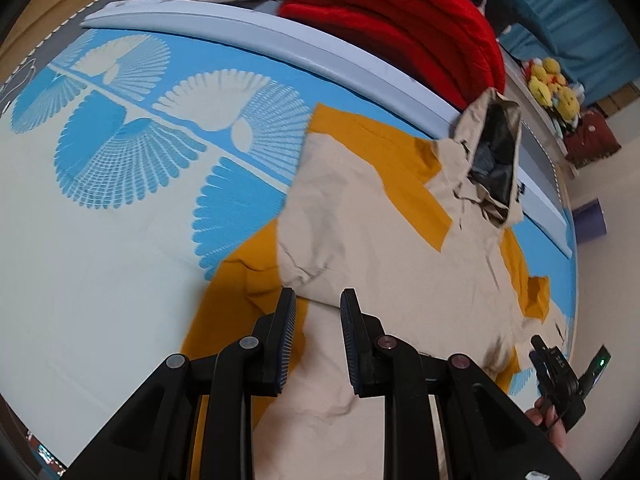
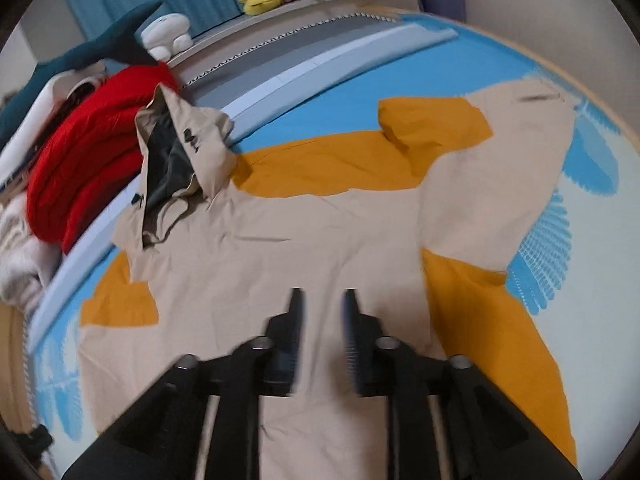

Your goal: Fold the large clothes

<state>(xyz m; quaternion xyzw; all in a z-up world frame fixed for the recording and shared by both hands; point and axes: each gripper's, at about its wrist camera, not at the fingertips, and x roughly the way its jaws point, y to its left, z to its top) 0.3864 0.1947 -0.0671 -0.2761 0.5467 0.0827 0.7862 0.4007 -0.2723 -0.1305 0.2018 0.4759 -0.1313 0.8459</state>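
L wrist view: your left gripper [image 1: 318, 300] is hovering w/ fingers parted, gripping nothing, over the jacket [image 1: 380, 232], which is lying flat on the bed [image 1: 80, 240]; a beige fold edge is sitting just ahead of the tips.

R wrist view: your right gripper [image 2: 322, 300] is likewise hovering spread and empty, though blurred, over mid-body; the jacket's long axis is running away toward the hood [image 2: 180, 152], up-left.

Even indoor light, fisheye warp, motion blur
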